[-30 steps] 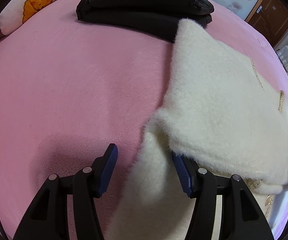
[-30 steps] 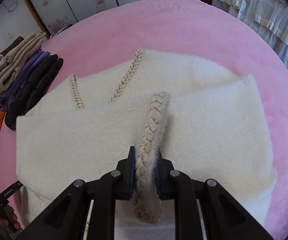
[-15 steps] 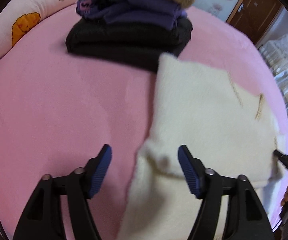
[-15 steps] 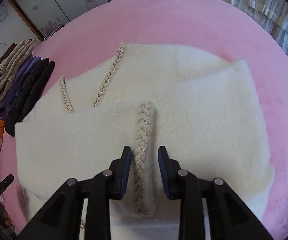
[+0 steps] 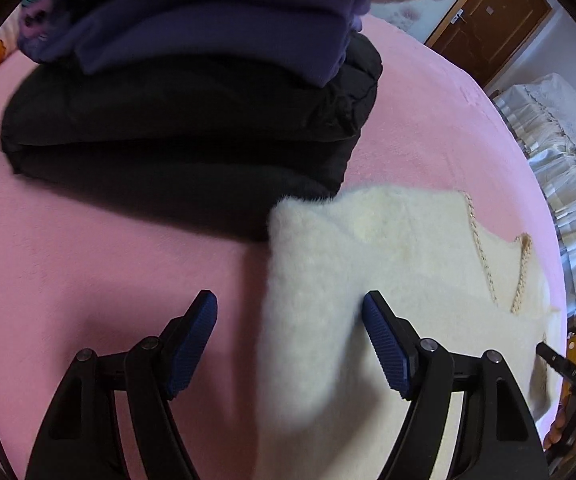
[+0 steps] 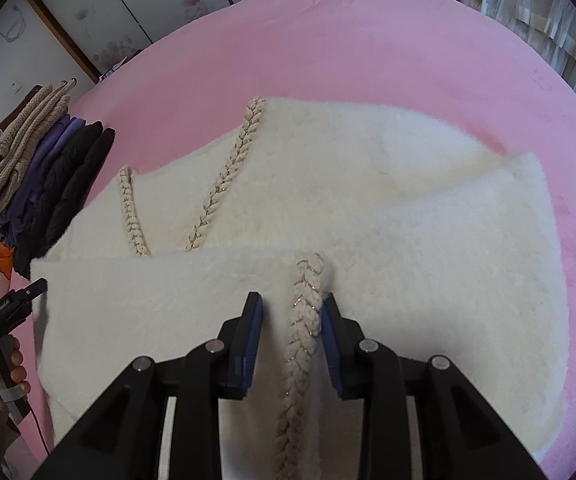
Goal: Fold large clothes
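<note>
A fluffy cream sweater with braided trim lies partly folded on the pink bed. It also shows in the left wrist view. My right gripper is open over the folded layer, its jaws either side of a braided trim strip. My left gripper is open above the sweater's left edge, holding nothing. The other gripper's tip shows at the right edge of the left wrist view.
A stack of folded clothes stands near the sweater's far corner: a black jacket under purple garments, with a beige knit on top. A patterned pillow lies behind. Curtains and a wooden door are beyond the bed.
My right gripper opened and let go of the braided trim, which now lies flat. My left gripper stayed open and moved forward toward the stack of clothes.
</note>
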Tool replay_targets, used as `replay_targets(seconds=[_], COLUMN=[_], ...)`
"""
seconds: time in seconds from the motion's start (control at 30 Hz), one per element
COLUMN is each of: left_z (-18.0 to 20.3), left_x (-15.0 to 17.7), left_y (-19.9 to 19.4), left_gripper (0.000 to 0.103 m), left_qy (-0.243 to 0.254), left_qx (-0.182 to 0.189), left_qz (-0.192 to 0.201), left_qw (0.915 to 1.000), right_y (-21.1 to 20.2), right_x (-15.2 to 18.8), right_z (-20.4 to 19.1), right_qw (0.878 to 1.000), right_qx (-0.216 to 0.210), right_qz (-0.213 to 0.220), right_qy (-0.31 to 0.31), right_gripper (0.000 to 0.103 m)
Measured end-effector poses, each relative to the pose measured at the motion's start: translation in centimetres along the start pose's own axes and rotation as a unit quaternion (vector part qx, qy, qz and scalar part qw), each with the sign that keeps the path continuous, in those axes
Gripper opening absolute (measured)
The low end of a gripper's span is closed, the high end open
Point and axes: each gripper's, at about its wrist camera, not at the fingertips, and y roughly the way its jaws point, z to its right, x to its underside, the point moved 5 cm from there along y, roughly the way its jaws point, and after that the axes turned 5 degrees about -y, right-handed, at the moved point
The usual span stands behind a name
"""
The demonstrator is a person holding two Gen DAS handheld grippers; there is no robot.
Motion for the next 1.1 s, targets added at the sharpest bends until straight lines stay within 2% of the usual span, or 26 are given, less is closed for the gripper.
replay_targets(seconds=[0.07, 0.13, 0.17, 0.2, 0.3, 0.4, 0.5, 0.57, 0.67, 0.8, 0.9, 1.1], left_z=[0.1, 0.1, 0.2, 0.5, 1.5, 1.3, 0.9, 1.3, 2.3, 4.2, 6.5, 12.6], left_x=[-0.5, -0.8, -0.8, -0.8, -0.8, -0.6, -0.7, -0.9, -0.8, 0.9, 4.0, 11.5], left_y=[0.6, 1.0, 1.2, 1.4, 1.8, 2.6, 3.2, 2.9, 1.1, -3.1, -5.6, -5.8], left_gripper=[0.073, 0.059, 0.043, 0.034, 0.029, 0.028, 0.029, 0.03, 0.044, 0.054, 0.055, 0.055], left_qy=[-0.009, -0.016, -0.018, -0.018, 0.004, 0.002, -0.008, 0.006, 0.031, 0.045, 0.047, 0.07], left_qx=[0.006, -0.005, -0.009, -0.014, -0.073, -0.103, -0.105, -0.111, -0.127, -0.098, -0.064, -0.027], left_qz=[0.008, 0.019, 0.021, 0.023, 0.046, 0.056, 0.056, 0.056, 0.056, 0.078, 0.082, 0.06], left_qw=[0.9999, 0.9997, 0.9996, 0.9995, 0.9963, 0.9931, 0.9929, 0.9922, 0.9899, 0.991, 0.9935, 0.9954], right_y=[0.0, -0.1, -0.2, -0.2, 0.1, 0.3, 0.3, 0.0, -1.5, -5.0, -6.5, -4.3], right_x=[0.1, 0.1, 0.2, 0.3, 0.8, 1.2, 1.1, 1.0, 1.0, 1.9, 3.3, 6.9], right_z=[0.0, 0.0, 0.0, 0.0, 0.0, 0.0, 0.2, 0.3, 0.3, -1.4, -4.5, -11.6], right_qw=[1.0, 0.999, 0.998, 0.998, 0.996, 0.995, 0.996, 0.996, 0.996, 0.995, 0.994, 0.992], right_qx=[0.002, 0.027, 0.043, 0.054, 0.075, 0.082, 0.078, 0.079, 0.077, 0.064, 0.034, -0.008], right_qz=[0.007, 0.023, 0.028, 0.032, 0.033, 0.036, 0.036, 0.031, 0.034, 0.075, 0.096, 0.071], right_qy=[-0.004, -0.016, -0.023, -0.027, -0.037, -0.044, -0.039, -0.032, -0.014, -0.016, -0.042, -0.106], right_gripper=[0.03, 0.021, 0.016, 0.015, 0.015, 0.015, 0.015, 0.015, 0.016, 0.019, 0.019, 0.018])
